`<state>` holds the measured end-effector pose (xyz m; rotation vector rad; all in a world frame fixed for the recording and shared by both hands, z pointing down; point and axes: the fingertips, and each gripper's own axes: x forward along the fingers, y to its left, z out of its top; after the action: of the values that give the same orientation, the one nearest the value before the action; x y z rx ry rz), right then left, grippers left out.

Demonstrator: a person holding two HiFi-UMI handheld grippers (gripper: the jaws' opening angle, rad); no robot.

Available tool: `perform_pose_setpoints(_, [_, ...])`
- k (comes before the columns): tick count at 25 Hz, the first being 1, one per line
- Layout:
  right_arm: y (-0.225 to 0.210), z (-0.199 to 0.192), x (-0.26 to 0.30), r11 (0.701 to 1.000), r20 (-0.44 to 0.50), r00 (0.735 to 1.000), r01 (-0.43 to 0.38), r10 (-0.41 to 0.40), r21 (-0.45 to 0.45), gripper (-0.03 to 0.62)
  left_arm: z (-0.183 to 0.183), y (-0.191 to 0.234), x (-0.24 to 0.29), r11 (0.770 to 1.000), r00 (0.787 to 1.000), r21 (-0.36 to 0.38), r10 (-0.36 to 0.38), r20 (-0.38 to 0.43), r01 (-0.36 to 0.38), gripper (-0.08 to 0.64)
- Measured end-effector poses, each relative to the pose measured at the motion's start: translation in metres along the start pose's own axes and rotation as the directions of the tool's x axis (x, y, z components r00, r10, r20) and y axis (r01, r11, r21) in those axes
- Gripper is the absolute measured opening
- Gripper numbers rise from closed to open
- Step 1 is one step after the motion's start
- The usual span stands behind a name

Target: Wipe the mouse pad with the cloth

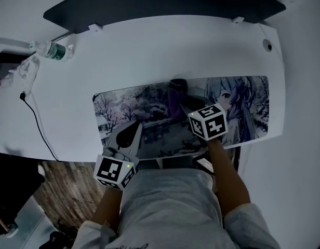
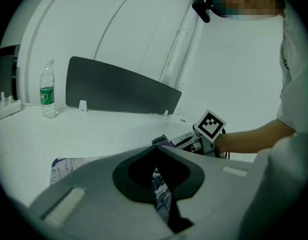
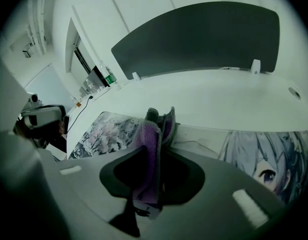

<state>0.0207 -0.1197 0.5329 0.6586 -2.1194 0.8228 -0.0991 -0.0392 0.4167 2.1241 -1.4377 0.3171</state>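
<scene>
On the white desk (image 1: 149, 51), the printed mouse pad (image 1: 123, 108) lies along the near edge. The head view shows the right gripper (image 1: 182, 104) over the pad's middle, with only a dark bunch ahead of it. Its own view shows the purple cloth (image 3: 149, 144) clamped upright between its jaws. The left gripper (image 1: 135, 130) sits over the pad's left part, and its own view shows its jaws together, nothing between them.

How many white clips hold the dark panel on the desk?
2. The left clip is at the base of the panel near its left end, the right clip near its right end. None seems hidden.
</scene>
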Motion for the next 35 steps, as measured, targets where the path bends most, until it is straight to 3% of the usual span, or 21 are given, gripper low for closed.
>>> perform_pose_setpoints(17, [-0.130,-0.032,-0.075,0.994,0.013,0.995,0.103,-0.104,0.032,0.092,0.010,-0.070,0.057,0.998,0.999,0.040,-0.042,-0.027,0.043,0.020])
perform_pose_setpoints(35, [-0.264,-0.065,-0.151,0.969,-0.003,0.973,0.229,-0.230,0.095,0.092,0.009,-0.114,0.085,0.992,0.994,0.092,-0.074,-0.078,0.081,0.020])
